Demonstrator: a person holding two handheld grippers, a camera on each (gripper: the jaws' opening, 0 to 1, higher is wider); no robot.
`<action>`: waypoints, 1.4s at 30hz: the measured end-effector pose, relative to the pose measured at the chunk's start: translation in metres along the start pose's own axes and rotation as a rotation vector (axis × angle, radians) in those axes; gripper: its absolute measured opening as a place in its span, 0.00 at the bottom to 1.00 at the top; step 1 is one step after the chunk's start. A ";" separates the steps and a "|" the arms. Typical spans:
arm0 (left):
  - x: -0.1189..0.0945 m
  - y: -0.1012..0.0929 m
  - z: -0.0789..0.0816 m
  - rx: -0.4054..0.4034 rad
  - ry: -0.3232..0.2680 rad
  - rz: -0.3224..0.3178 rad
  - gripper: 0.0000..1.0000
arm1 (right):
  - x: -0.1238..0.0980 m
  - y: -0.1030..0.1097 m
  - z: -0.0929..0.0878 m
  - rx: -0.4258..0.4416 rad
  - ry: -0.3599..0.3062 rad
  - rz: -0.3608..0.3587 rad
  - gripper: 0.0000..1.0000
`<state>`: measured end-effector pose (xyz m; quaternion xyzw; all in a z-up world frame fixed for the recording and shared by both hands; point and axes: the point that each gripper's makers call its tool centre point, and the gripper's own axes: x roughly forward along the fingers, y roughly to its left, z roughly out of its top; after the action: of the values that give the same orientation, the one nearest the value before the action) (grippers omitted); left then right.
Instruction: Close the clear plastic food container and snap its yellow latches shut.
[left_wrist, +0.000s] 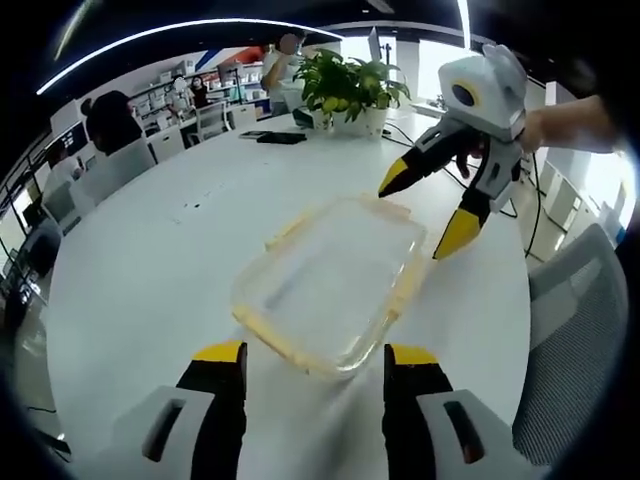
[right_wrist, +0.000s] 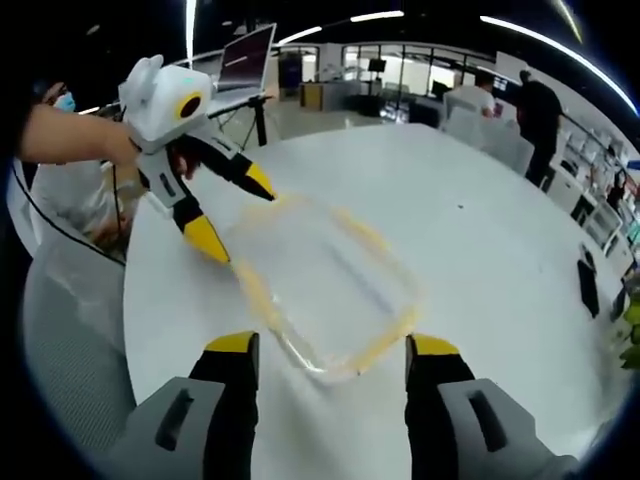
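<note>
Clear plastic food container with yellow rim lies flat on the round white worktop, lid on. This container is the landmark for all below.

Left gripper view: left gripper sits low at the container's near short edge, jaws apart, black with yellow tips, one on either side of that edge; not touching as far as visible. Right gripper hangs over the container's far right corner, jaws spread wide, one yellow tip just beside the far rim, the other off the right side. A hand holds it. Beyond the container, well apart: potted plant, dark flat item on the worktop. Grey chair to the container's right.

Right gripper view: container blurred; latch positions cannot be told. Right gripper jaws apart, flanking the near end. Left gripper at the far left corner, jaws open. Laptop on a stand beyond.
</note>
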<state>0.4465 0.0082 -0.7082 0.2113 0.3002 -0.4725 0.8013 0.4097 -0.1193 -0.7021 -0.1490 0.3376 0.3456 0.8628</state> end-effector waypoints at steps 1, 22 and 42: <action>-0.003 -0.001 0.000 -0.004 -0.005 0.004 0.52 | -0.001 0.001 0.000 0.000 -0.003 -0.001 0.58; -0.078 -0.024 -0.004 -0.115 -0.172 0.119 0.65 | -0.070 0.023 -0.012 0.056 -0.151 -0.108 0.70; -0.133 -0.066 -0.036 -0.136 -0.211 0.185 0.78 | -0.124 0.063 -0.054 0.105 -0.215 -0.183 0.85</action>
<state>0.3283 0.0842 -0.6477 0.1324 0.2249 -0.3945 0.8810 0.2742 -0.1621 -0.6580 -0.0958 0.2461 0.2612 0.9285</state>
